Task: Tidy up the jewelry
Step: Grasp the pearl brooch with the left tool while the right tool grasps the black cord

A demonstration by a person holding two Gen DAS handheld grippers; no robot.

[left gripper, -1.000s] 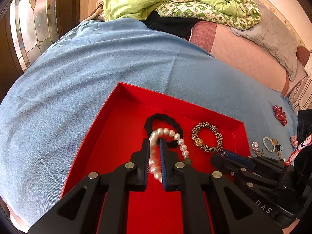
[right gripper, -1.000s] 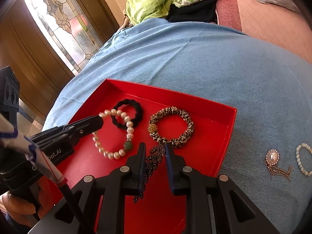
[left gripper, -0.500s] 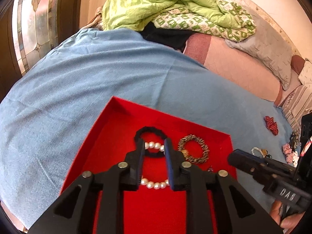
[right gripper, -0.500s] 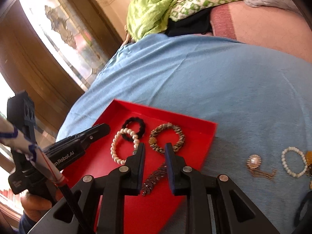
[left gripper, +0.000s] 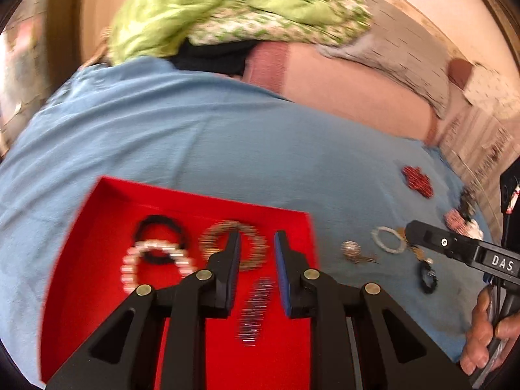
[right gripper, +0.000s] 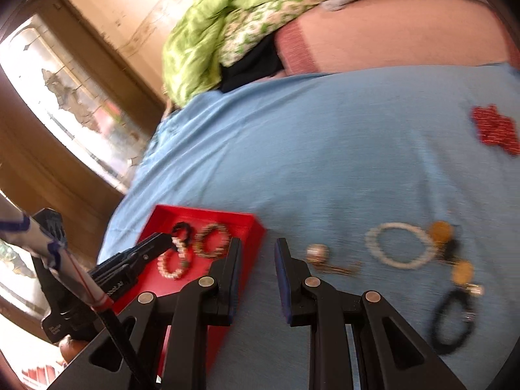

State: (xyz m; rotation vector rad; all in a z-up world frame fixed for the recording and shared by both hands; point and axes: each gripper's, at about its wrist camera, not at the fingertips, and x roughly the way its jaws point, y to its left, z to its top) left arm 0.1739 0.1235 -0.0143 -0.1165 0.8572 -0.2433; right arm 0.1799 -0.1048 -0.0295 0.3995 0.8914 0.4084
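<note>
A red tray (left gripper: 94, 243) lies on the blue cloth and holds a pearl bracelet (left gripper: 128, 268), a black hair tie (left gripper: 159, 219), a leopard-print bracelet (left gripper: 211, 237) and a dark leaf-shaped piece (left gripper: 255, 308). My left gripper (left gripper: 256, 240) hovers open over the tray's right part, with nothing between its fingers. My right gripper (right gripper: 257, 243) is open and empty above the cloth, just right of the tray (right gripper: 208, 213). Ahead of it lie a pearl brooch (right gripper: 317, 253), a white bead bracelet (right gripper: 399, 243), gold earrings (right gripper: 440, 230) and a black bracelet (right gripper: 451, 321).
A red beaded piece (right gripper: 494, 130) sits farther back on the blue cloth. Green bedding (left gripper: 211, 16) and a pink mattress (left gripper: 341, 91) lie behind. A window and a wooden frame (right gripper: 65, 97) stand to the left. A hand (left gripper: 487, 325) holds the right gripper's handle.
My left gripper let go of the pearl bracelet, which now lies in the tray, and drew back to the right. My right gripper left the tray and swung right over the cloth.
</note>
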